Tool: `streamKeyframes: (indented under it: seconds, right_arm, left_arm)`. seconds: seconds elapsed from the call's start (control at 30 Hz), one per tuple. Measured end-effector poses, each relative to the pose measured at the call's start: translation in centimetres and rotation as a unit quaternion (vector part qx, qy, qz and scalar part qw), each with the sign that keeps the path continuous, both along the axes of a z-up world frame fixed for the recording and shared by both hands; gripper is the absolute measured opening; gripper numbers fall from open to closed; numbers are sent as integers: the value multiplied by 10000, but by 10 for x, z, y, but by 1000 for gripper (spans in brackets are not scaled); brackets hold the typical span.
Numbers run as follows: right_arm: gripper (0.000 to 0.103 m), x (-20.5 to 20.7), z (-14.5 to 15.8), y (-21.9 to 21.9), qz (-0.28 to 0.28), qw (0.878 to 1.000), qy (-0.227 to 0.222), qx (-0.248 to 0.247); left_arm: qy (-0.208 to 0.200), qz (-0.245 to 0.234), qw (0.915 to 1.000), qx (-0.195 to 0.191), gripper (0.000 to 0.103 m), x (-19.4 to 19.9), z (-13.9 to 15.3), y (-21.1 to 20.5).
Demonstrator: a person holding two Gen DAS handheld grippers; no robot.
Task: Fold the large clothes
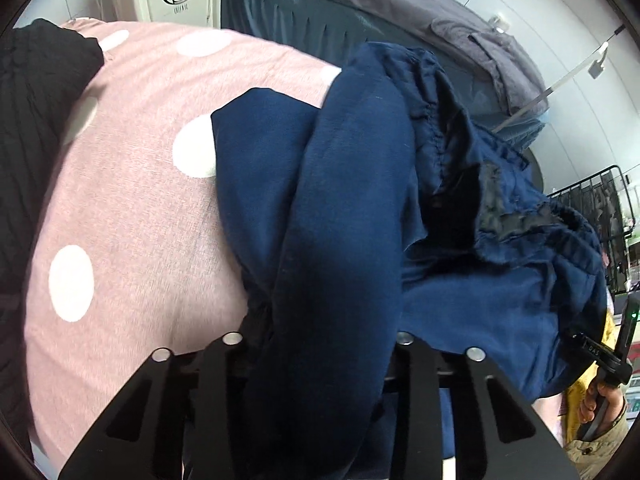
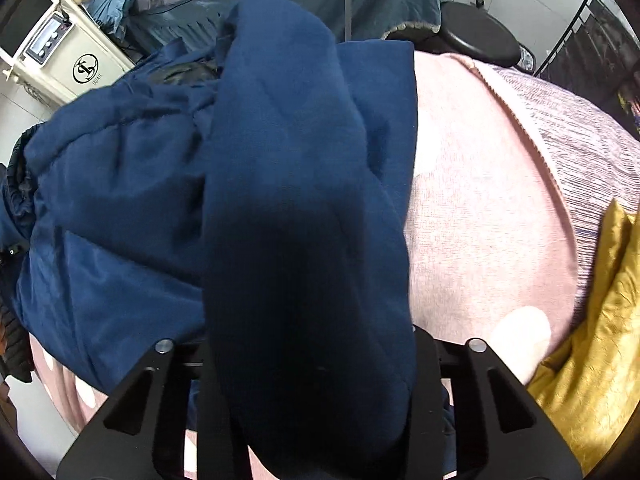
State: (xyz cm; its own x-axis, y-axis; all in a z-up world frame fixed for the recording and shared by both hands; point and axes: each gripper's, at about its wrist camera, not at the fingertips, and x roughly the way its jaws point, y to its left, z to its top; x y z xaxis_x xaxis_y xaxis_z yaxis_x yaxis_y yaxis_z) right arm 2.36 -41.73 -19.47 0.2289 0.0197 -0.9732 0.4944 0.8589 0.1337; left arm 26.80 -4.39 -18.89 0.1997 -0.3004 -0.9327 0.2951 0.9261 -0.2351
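Note:
A large navy blue garment lies bunched on a pink sheet with white dots. My left gripper is shut on a thick fold of the navy garment, which drapes over and hides the fingertips. My right gripper is likewise shut on a fold of the same navy garment, lifted above the pink sheet. The garment's dark lining and gathered hem show at the right of the left wrist view.
A black garment lies at the sheet's left. A yellow cloth lies at the right. A grey-covered bed, a white machine, a black stool and a metal rack stand beyond.

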Motion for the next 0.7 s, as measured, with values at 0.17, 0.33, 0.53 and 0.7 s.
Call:
streamKeyframes:
  seconds: [0.17, 0.33, 0.53, 0.7]
  right_arm:
    - [29, -14, 24, 11, 58, 9997, -223, -43]
    - [27, -35, 47, 28, 76, 9993, -377, -4]
    - [26, -74, 69, 48, 88, 9988, -465, 92]
    - [26, -119, 74, 68, 203, 9988, -432, 129]
  left_arm:
    - [-64, 119, 9993, -335, 27, -22, 27, 12]
    - [-174, 144, 9985, -495, 26, -51, 53, 18]
    - [-183, 195, 9981, -563, 26, -106, 71, 35]
    - [54, 387, 9978, -530, 26, -150, 66, 58]
